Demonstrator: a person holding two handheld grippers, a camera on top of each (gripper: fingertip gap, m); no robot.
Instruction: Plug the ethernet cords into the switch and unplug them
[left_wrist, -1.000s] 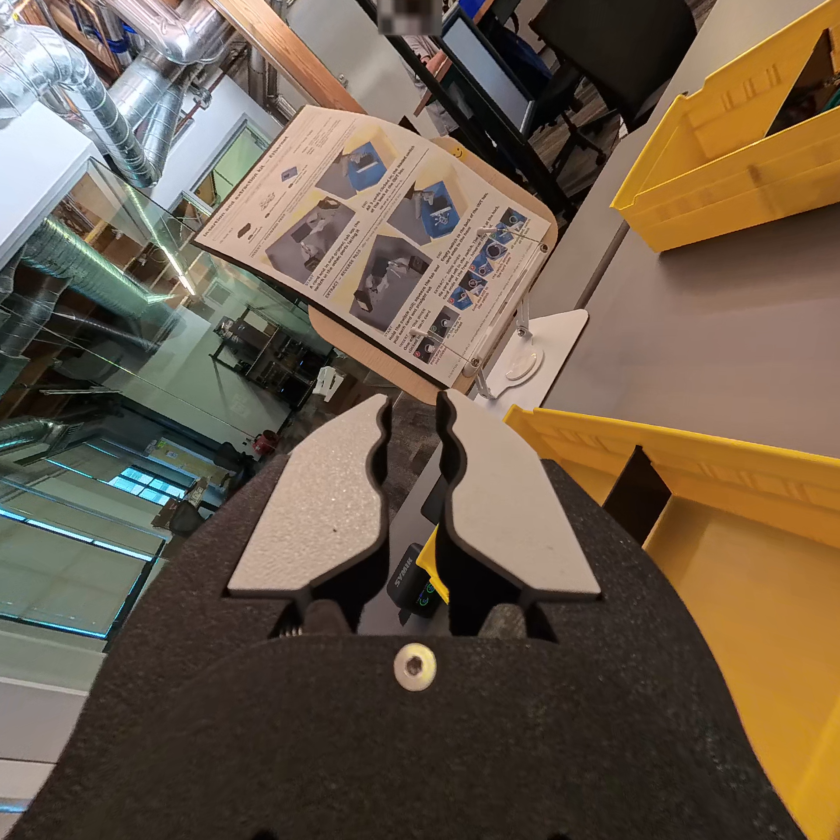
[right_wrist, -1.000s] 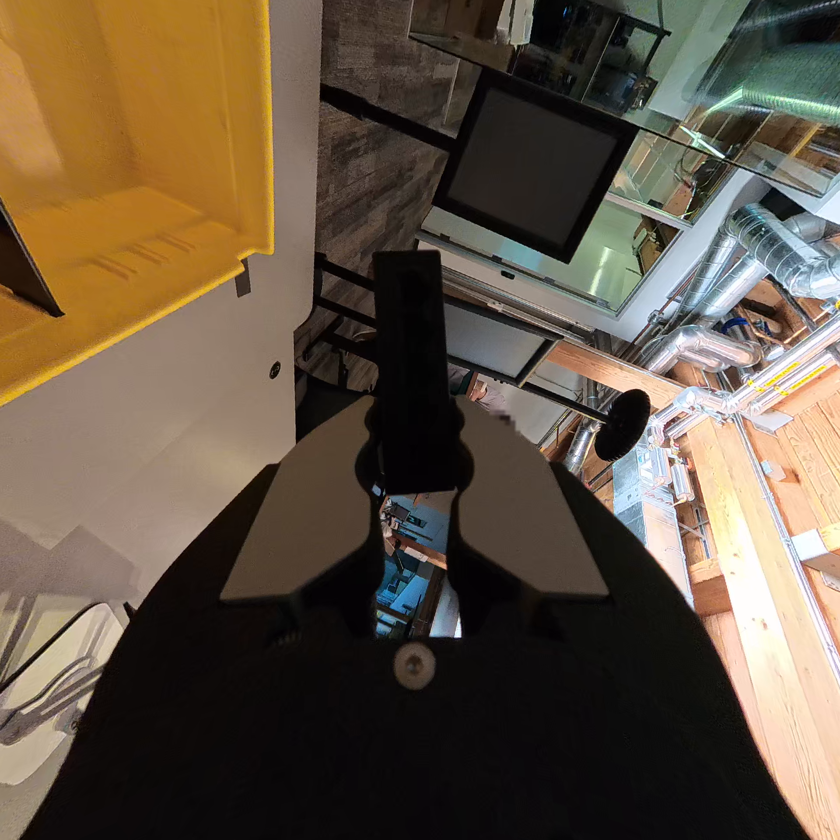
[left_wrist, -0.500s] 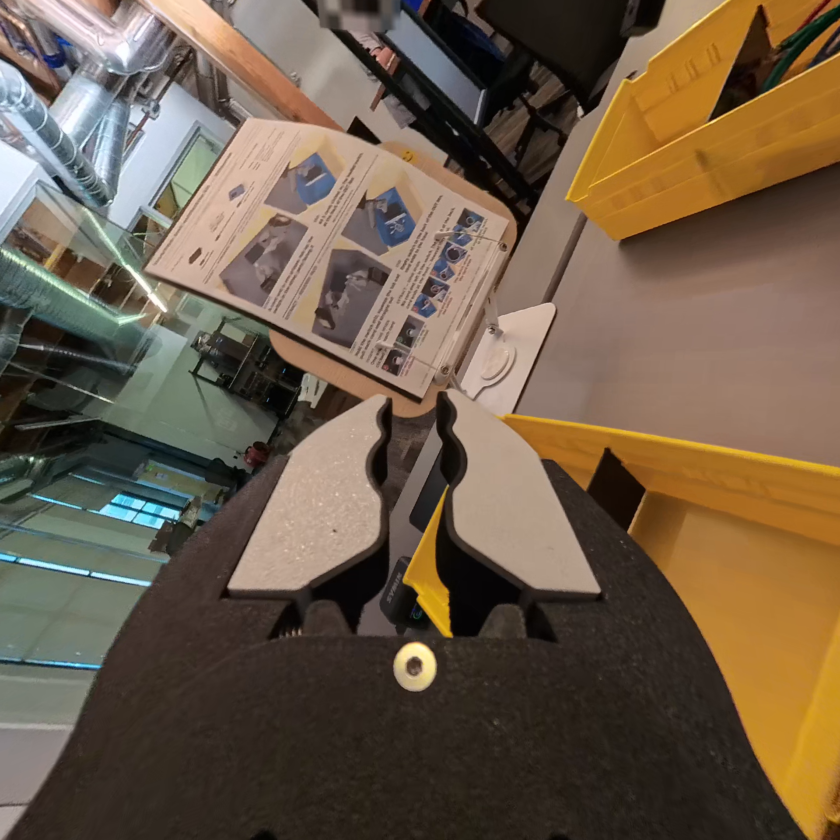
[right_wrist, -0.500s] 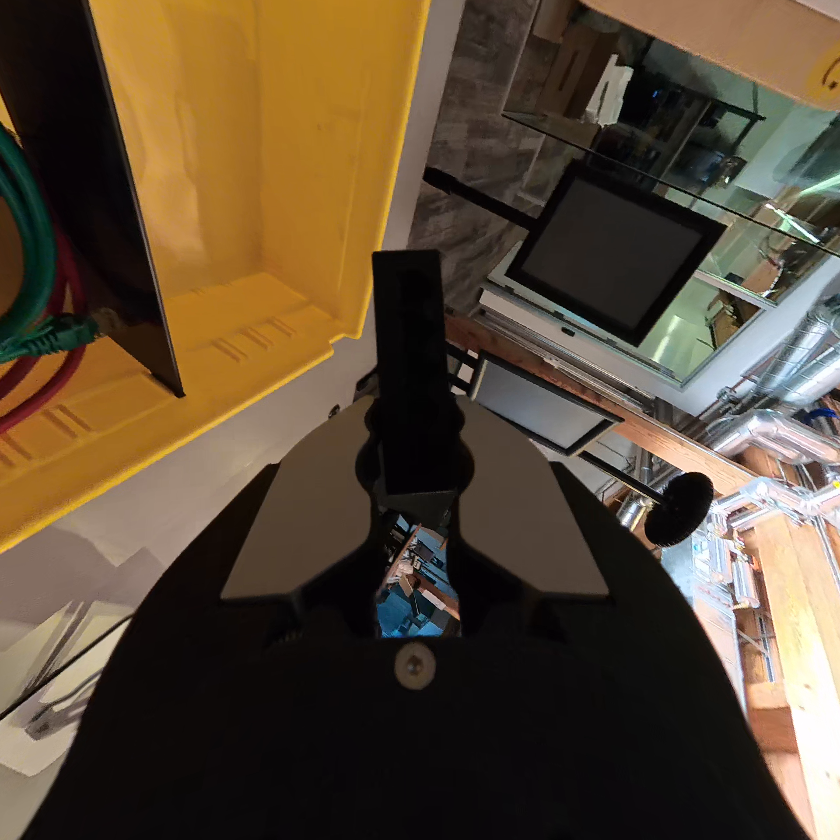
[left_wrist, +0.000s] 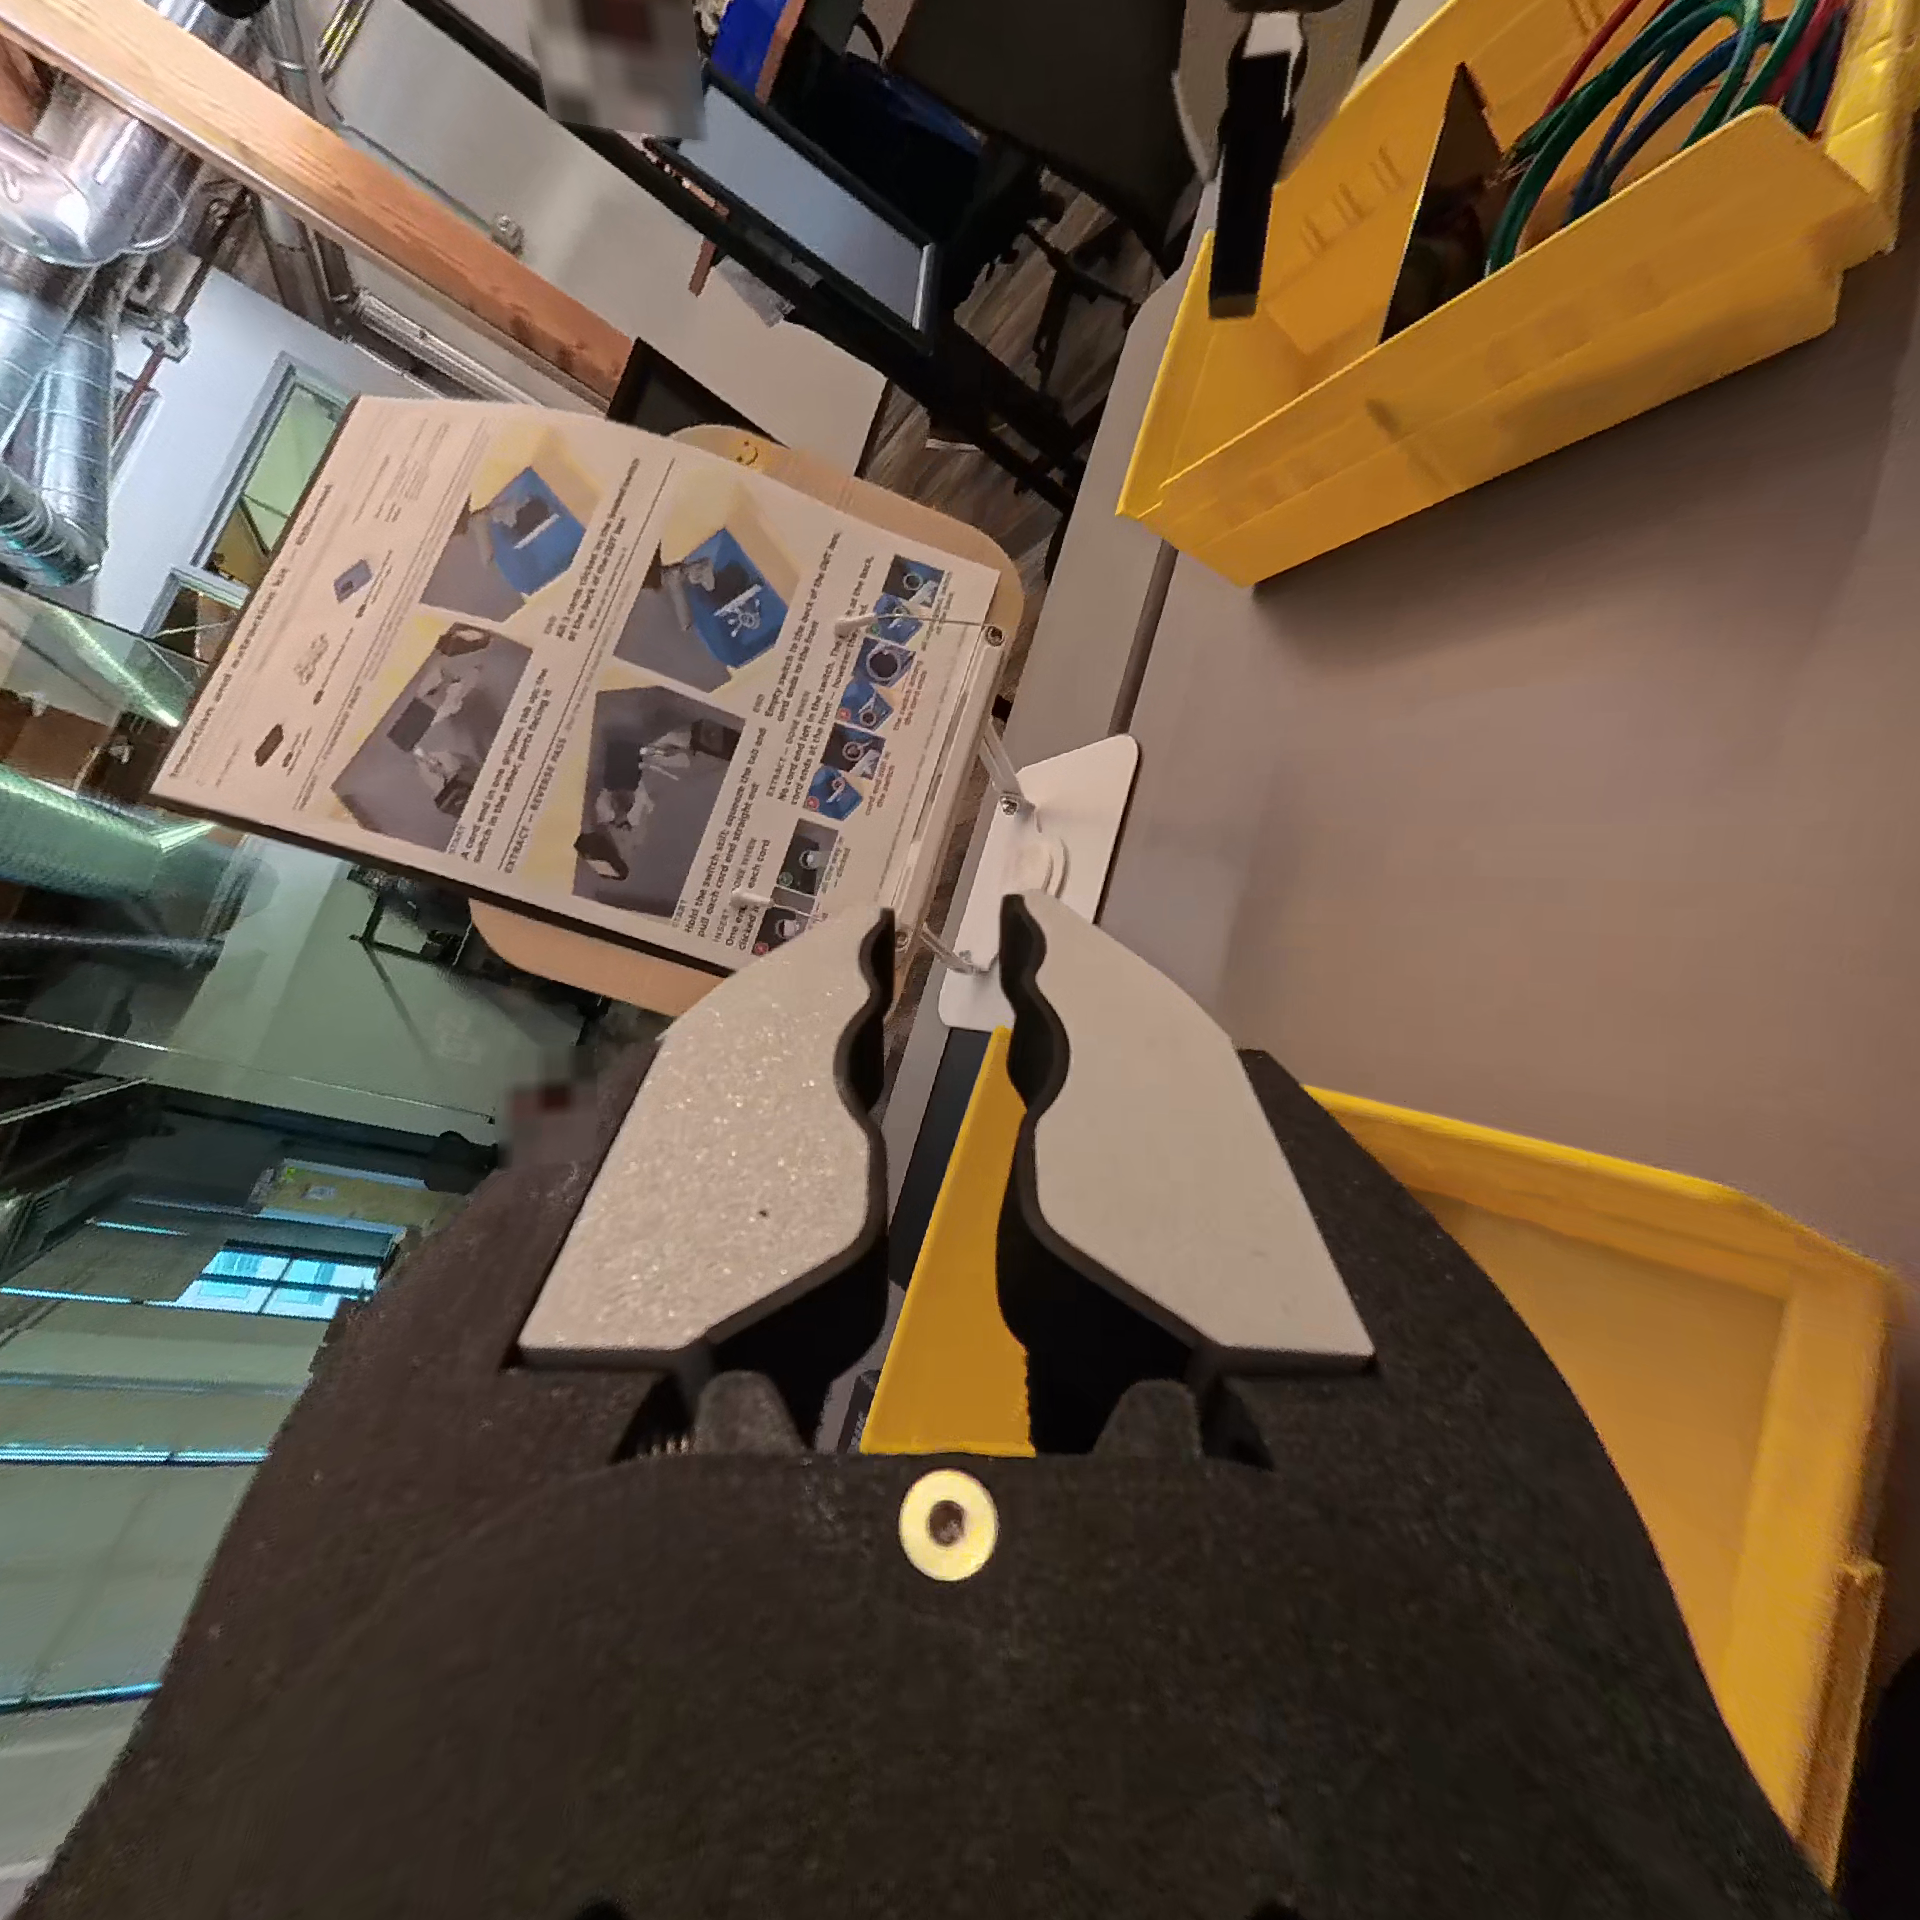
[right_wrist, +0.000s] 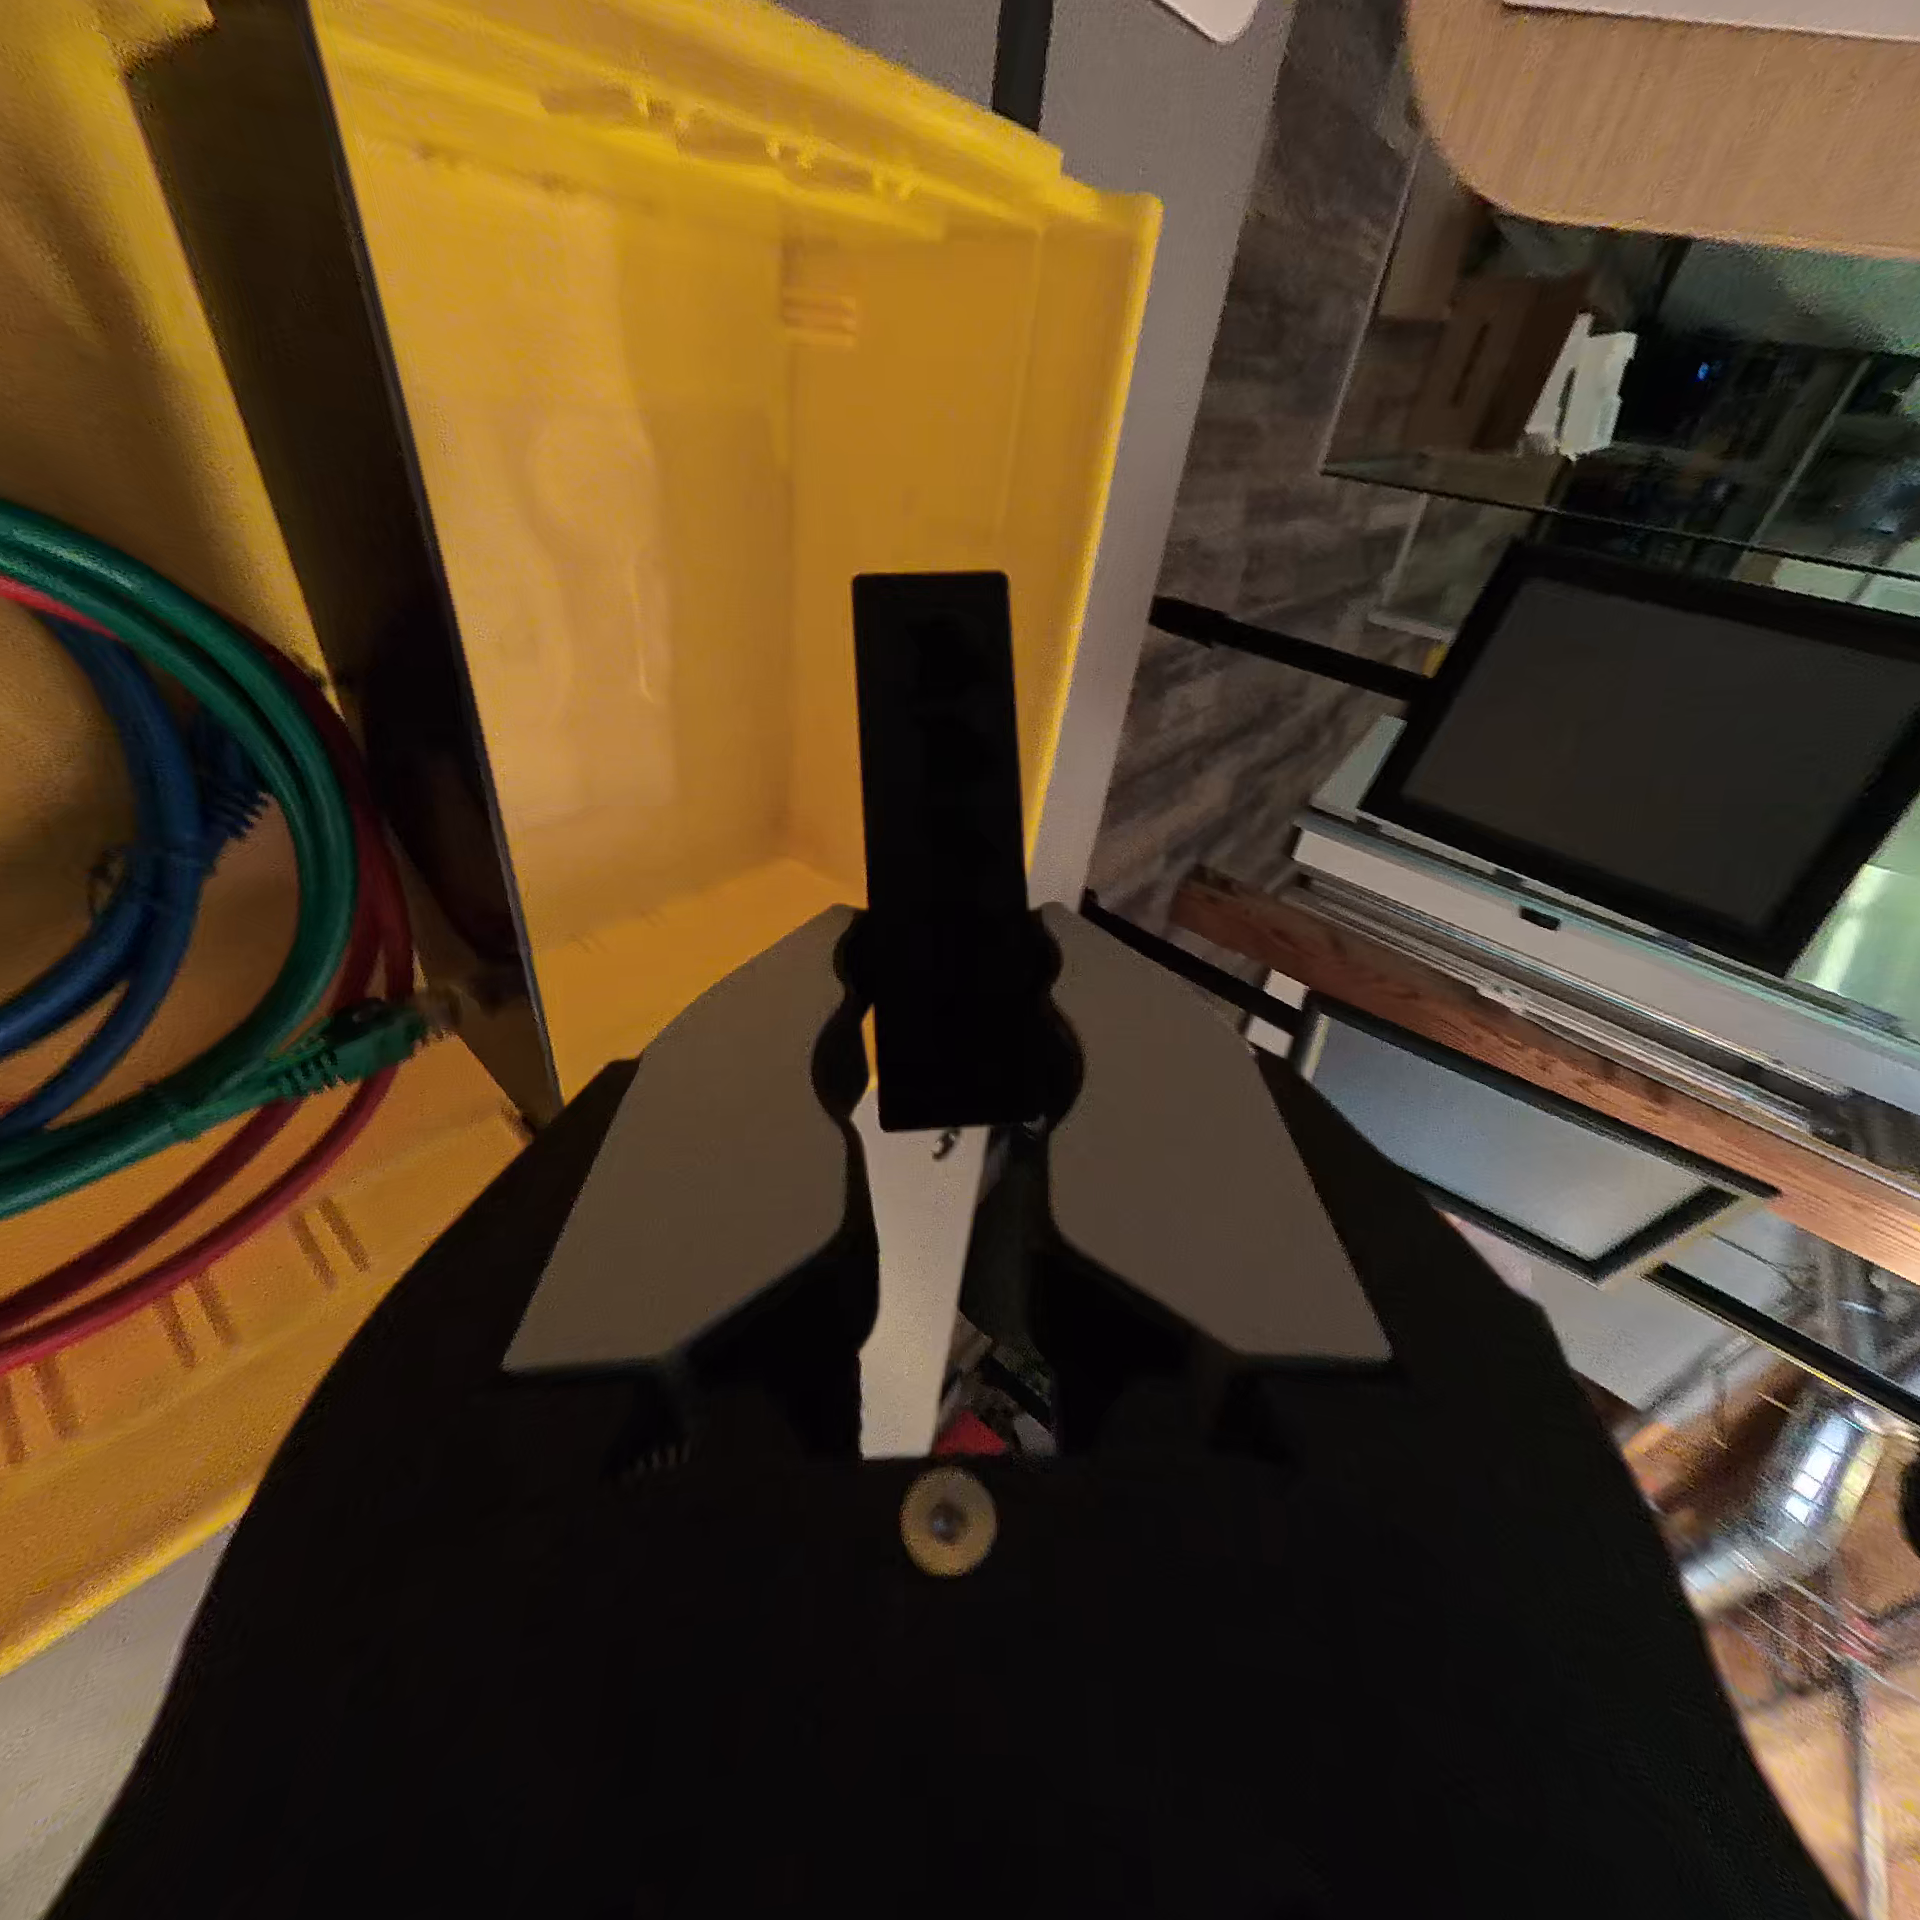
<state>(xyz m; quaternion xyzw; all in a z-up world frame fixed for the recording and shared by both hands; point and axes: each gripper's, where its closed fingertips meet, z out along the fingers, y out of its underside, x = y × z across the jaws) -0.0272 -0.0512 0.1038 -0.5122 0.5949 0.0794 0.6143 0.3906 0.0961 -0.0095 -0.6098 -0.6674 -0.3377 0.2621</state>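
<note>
My right gripper (right_wrist: 948, 940) is shut on a slim black switch (right_wrist: 940, 790), which sticks out forward past the fingertips, over the empty compartment of a yellow bin (right_wrist: 727, 468). Green (right_wrist: 301, 748), blue (right_wrist: 156, 831) and red ethernet cords lie coiled in the bin's other compartment, behind a black divider (right_wrist: 416, 623). In the left wrist view the switch (left_wrist: 1247, 177) hangs at the end of that bin (left_wrist: 1455, 395), with the cords (left_wrist: 1621, 135) inside. My left gripper (left_wrist: 945, 935) holds nothing; its jaws stand a narrow gap apart, above the corner of a second yellow bin (left_wrist: 1662, 1351).
A printed instruction sheet (left_wrist: 582, 675) stands on a white-based holder (left_wrist: 1060, 831) at the edge of the grey table (left_wrist: 1558, 831). Bare tabletop lies between the two bins. Dark monitors (right_wrist: 1642, 748) and shelving stand beyond the table. There is about 45 centimetres between the tips of the two grippers.
The right gripper has carried the switch toward the bin, so the cords and the empty compartment now fill its view. The left view has swung, bringing the far bin and the switch into view.
</note>
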